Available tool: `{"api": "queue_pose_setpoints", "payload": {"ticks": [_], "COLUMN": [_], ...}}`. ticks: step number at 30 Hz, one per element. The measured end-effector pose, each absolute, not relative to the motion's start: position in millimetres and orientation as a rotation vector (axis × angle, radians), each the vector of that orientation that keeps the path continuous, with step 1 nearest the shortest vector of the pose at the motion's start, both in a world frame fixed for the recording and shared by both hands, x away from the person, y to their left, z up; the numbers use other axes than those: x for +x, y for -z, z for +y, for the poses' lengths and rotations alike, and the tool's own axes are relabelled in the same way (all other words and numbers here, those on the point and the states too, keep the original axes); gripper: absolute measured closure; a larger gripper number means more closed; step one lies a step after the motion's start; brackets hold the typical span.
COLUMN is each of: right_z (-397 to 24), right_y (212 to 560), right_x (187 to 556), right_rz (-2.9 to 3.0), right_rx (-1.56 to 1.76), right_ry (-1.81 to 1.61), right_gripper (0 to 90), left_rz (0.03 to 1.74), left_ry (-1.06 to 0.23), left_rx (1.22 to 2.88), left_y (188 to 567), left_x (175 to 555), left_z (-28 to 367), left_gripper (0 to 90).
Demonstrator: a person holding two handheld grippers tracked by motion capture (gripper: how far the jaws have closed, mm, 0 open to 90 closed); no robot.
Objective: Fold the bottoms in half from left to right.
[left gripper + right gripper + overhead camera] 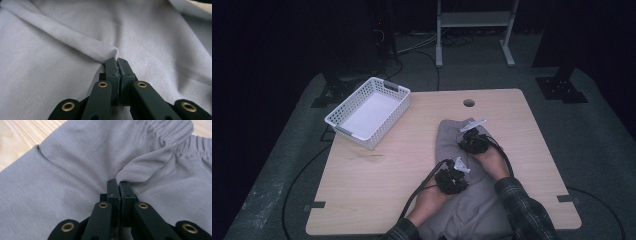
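Note:
A grey garment with an elastic waistband (447,137) (172,132) lies on the wooden table (377,175), reaching from mid-table to the front edge. My left gripper (458,169) (117,60) is shut on a raised fold of its cloth (75,40) near the middle of the garment. My right gripper (472,134) (118,182) is shut on a pinch of the same cloth just below the waistband, at the garment's far end. Both jaw pairs are pressed together with fabric bunched at their tips.
A white plastic basket (369,112) stands at the table's back left corner, with nothing seen inside. A round cable hole (469,103) is near the back edge. Black cables trail from both grippers toward the person. Bare wood lies left and right of the garment.

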State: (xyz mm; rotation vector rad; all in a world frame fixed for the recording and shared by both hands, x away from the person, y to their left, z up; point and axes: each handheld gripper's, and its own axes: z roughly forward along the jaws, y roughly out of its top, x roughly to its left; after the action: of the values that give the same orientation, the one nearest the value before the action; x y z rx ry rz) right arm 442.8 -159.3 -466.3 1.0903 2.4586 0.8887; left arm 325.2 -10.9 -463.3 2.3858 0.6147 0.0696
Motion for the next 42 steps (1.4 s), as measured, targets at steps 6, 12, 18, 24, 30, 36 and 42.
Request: {"api": "queue_pose_setpoints", "payload": {"ticks": [6, 12, 18, 24, 30, 36, 42], "right_z": [-135, -107, -82, -75, -82, -92, -112], "right_y": [465, 464, 464, 462, 441, 411, 387], "right_x": [448, 459, 472, 479, 477, 475, 473], "right_rz": [2.468, 2.475, 2.479, 2.493, 2.455, 2.417, 2.381], "right_rx": [1.065, 1.063, 1.053, 1.076, 1.045, 0.997, 0.978], "right_ry": [-0.851, -0.846, -0.842, -0.873, -0.969, -0.993, -0.991], "right_gripper": [87.9, 87.9, 88.0, 88.0, 88.1, 88.0, 88.0], "left_rz": [0.651, 0.716, 0.797, 0.795, 0.729, 0.667, 0.594], "left_ry": [-0.107, -0.142, -0.153, -0.123, -0.153, -0.163, -0.147], "left_rx": [2.415, 2.414, 2.392, 2.351, 2.243, 2.164, 2.134], "left_y": [460, 459, 458, 452, 414, 383, 366], "left_x": [331, 340, 350, 349, 343, 341, 341], "left_z": [18, 51, 81, 84, 83, 71, 44], "left_gripper": [88.6, 88.6, 88.5, 88.6, 88.7, 88.8, 88.8]}}
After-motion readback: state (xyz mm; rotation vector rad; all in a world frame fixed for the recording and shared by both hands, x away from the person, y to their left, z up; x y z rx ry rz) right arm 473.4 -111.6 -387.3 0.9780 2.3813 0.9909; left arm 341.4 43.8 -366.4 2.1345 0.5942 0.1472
